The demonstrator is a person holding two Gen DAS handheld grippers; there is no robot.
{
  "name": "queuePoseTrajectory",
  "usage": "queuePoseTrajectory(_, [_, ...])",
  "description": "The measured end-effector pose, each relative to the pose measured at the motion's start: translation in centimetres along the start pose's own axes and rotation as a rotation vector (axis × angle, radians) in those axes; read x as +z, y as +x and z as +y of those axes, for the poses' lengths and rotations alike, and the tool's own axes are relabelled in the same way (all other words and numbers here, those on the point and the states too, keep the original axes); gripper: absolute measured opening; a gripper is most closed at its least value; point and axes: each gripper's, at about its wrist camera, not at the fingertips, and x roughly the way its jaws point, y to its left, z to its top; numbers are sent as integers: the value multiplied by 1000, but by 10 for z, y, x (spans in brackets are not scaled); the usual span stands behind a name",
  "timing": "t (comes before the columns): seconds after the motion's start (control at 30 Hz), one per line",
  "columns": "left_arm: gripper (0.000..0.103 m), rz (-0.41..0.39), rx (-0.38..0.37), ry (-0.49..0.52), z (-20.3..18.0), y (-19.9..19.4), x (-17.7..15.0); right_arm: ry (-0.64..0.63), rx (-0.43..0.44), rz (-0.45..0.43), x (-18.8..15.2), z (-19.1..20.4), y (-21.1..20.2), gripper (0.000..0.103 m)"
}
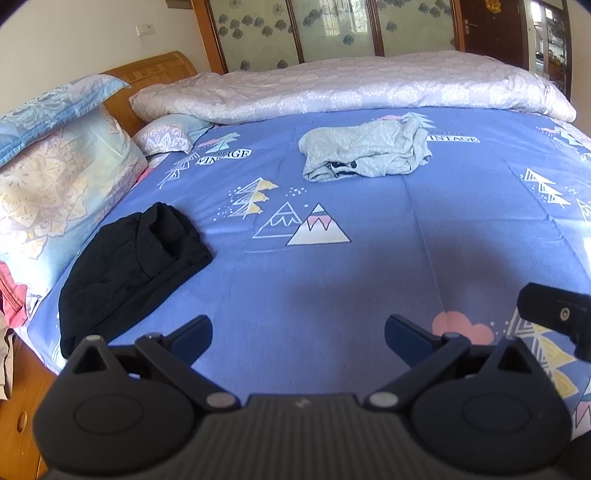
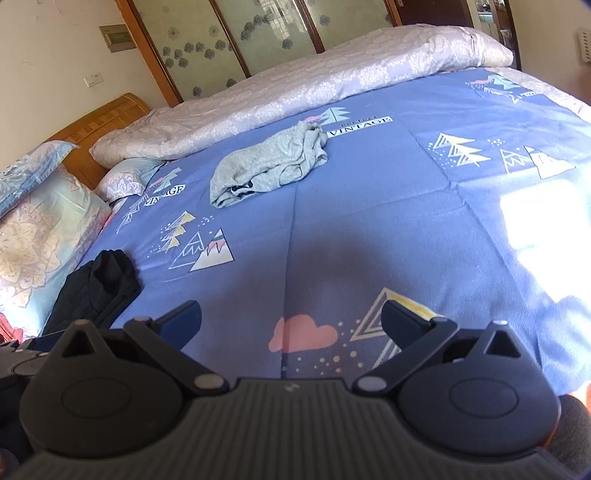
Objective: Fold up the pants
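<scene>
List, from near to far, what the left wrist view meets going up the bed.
left gripper → black garment → mountain print → grey garment → pale quilt → sliding doors

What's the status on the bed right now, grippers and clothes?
Left gripper open, empty. Right gripper open, empty. Grey garment crumpled mid-bed; black garment bunched near pillows. Nothing in the way.

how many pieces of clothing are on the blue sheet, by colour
Grey: 1, a crumpled grey knit garment mid-bed on the blue printed sheet.
Black: 1, a roughly folded black fabric garment near the pillows.
Total: 2. Which of them are pants cannot be told from here.
</scene>
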Motion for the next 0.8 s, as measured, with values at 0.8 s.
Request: queuePoseTrajectory(0.8, [103, 105, 4, 44, -11, 23, -14, 45, -12, 51, -6, -18, 10, 103])
